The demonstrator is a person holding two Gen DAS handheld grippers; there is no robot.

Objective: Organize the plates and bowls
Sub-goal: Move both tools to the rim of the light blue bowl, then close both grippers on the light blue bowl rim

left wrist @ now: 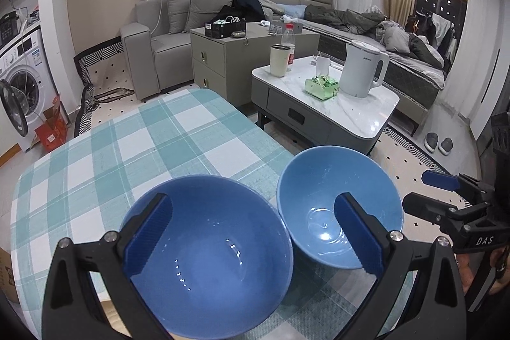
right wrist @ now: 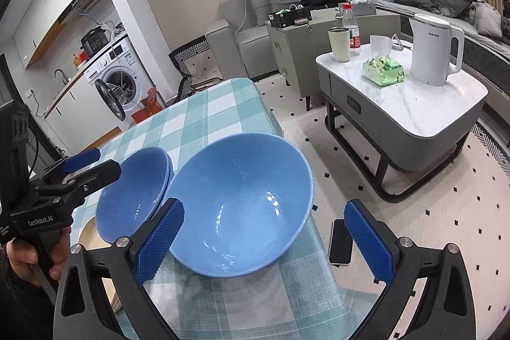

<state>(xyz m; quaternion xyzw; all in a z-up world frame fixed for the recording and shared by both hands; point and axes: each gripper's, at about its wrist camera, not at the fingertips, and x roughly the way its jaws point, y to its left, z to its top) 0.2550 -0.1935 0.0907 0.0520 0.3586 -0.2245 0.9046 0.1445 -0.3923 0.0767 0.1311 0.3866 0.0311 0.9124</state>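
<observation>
- Bowls: the darker bowl (left wrist: 207, 257) and the lighter bowl (left wrist: 339, 206) sat side by side on your bench (left wrist: 127, 142).
- Your left hand-held gripper (left wrist: 251, 241) and right hand-held gripper (right wrist: 264, 244) stood released, grasping nothing.

On the table (left wrist: 95, 155), covered with a teal and white checked cloth, two blue bowls stand side by side with rims nearly touching. The darker bowl (left wrist: 207, 257) sits nearer the camera; the lighter bowl (left wrist: 318, 196) is to its right at the table's edge. The left gripper (left wrist: 255, 235) hangs above them with jaws wide apart, one blue pad over each bowl. The right gripper (left wrist: 427, 191) reaches in from the right edge, beside the lighter bowl, its jaws apart.
</observation>
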